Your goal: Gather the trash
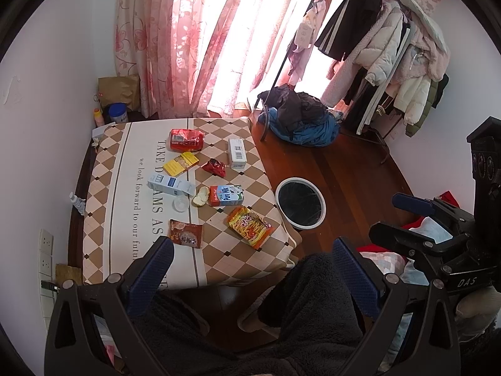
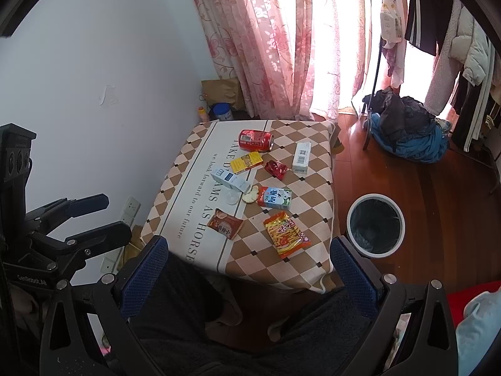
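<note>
Trash lies scattered on a small table with a checked cloth [image 1: 219, 260] [image 2: 281, 269]: a red can [image 1: 187, 140] [image 2: 256, 140], a yellow box [image 1: 181, 163], a red wrapper [image 1: 214, 167], a white carton [image 1: 236, 153], a blue-white box [image 1: 170, 184], a milk carton [image 1: 226, 195] [image 2: 275, 197], a brown packet [image 1: 185, 233] [image 2: 224, 223] and an orange snack bag [image 1: 250, 226] [image 2: 286, 234]. A white bin with a black liner [image 1: 300, 203] [image 2: 375, 221] stands on the floor right of the table. My left gripper [image 1: 253, 269] and right gripper [image 2: 247, 266] hang open above the table's near edge, holding nothing.
A clothes rack [image 1: 391, 47] and a heap of clothes [image 1: 300, 119] stand at the back right on the wooden floor. Pink curtains [image 1: 203, 40] cover the window. A paper bag [image 1: 119, 91] and a blue tub [image 1: 118, 112] sit in the corner. Dark-clothed legs of a person [image 1: 313, 307] are below.
</note>
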{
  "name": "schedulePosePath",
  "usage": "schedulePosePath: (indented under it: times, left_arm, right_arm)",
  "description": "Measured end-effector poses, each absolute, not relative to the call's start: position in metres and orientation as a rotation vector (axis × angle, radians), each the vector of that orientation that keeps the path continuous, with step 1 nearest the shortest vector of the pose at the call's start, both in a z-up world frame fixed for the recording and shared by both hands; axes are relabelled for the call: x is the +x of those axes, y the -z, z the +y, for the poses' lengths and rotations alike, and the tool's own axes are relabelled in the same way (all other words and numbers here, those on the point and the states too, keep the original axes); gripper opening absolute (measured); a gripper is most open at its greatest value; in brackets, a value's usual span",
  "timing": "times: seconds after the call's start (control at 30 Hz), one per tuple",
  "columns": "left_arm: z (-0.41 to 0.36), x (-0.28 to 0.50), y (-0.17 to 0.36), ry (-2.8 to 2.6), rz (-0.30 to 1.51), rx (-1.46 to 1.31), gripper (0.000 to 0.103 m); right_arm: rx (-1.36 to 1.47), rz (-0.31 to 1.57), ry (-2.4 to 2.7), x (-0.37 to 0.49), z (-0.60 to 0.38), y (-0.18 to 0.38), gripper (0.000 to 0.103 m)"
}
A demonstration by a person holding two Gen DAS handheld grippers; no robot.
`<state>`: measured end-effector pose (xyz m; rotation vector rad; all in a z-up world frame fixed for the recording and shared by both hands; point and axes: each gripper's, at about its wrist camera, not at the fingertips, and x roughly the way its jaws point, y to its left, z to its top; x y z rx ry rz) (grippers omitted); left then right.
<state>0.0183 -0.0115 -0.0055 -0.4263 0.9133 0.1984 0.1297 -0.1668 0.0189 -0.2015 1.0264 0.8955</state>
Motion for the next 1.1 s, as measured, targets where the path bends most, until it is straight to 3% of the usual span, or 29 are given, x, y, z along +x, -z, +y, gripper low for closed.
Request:
schedulePosePath:
  times: [1.1]
  left_arm:
    - [-0.001,0.018,0.003,-0.213,0.903,-0.426,0.103]
  right_arm:
    - [-0.207,1.009,-0.907,0.131,-0.161,-0.025,0.103]
